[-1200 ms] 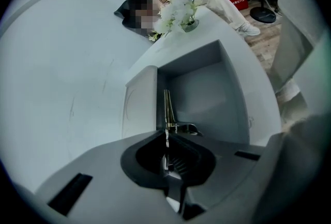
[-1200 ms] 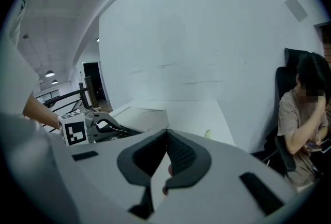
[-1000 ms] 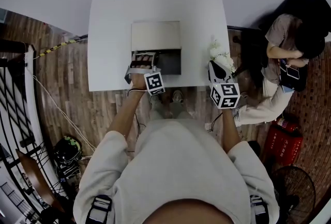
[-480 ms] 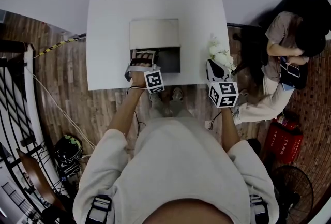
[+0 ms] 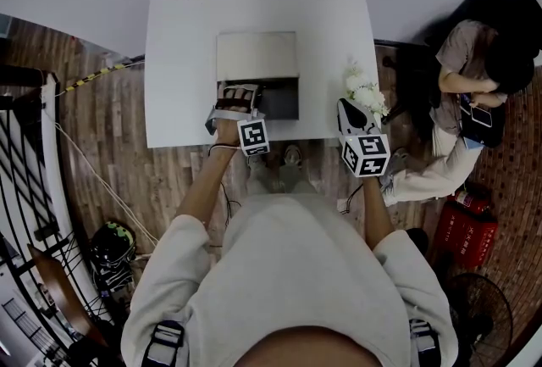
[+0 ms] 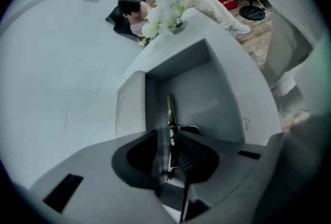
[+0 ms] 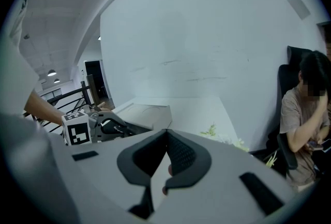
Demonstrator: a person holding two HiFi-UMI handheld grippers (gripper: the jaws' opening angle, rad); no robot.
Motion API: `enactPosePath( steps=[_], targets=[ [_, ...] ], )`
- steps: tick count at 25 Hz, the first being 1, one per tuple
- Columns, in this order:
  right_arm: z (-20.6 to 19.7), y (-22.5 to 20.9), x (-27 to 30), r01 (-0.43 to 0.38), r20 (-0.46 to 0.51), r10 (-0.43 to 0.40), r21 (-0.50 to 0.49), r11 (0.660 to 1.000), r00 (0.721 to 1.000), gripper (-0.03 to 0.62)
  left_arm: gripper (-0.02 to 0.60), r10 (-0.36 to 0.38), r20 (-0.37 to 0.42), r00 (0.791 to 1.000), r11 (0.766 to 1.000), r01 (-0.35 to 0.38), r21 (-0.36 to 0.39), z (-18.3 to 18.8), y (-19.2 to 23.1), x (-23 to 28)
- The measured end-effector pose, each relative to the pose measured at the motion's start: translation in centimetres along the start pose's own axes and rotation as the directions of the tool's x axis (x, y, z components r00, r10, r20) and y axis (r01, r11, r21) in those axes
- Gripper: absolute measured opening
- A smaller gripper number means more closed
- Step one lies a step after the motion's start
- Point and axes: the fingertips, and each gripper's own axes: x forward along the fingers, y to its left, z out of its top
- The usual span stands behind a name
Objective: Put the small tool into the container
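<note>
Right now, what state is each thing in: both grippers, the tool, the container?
left gripper, jaws opening, small tool between them
small tool, gripped at one end, pointing into the container
container, open
lid, swung fully back
right gripper, shut, empty

Container (image 5: 257, 77) on table (image 5: 178, 60), flowers (image 5: 362, 92) right

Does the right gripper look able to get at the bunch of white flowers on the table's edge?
Probably yes: the right gripper sits just short of the white flowers, nothing between them; its jaws are shut.
</note>
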Motion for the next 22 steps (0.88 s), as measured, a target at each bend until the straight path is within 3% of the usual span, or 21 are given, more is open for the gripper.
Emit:
enactPosePath(
  steps=[7,11,15,22],
  targets=[
    [-0.1,0.4,0.4,-0.010,0.003,0.010,-0.005,1.000,1.000,-0.002,0.206,0.025,0.017,1.000,0.999,-0.025,-0.024,0.0,2.1,-0.5],
    [-0.1,0.8,0.6,-0.017,0.003,0.017,-0.003,1.000,1.000,-0.002,0.289,0.003,0.021,1.000,1.000,-0.003,0.004,-0.1,2.9,-0.9],
    [-0.2,1.1,0.9,-0.027,-0.001,0.027,-0.004,1.000,1.000,-0.002,0.323,-0.036,0.045,0.998,0.999,0.034,0.041,0.0,3.0,-1.2],
    [-0.5,2.3,1.6,-0.070,-0.020,0.070,-0.011,0.997,0.997,-0.002,0.334,-0.078,0.078,0.994,0.997,0.076,0.027,-0.2,4.1,-2.5]
  ],
)
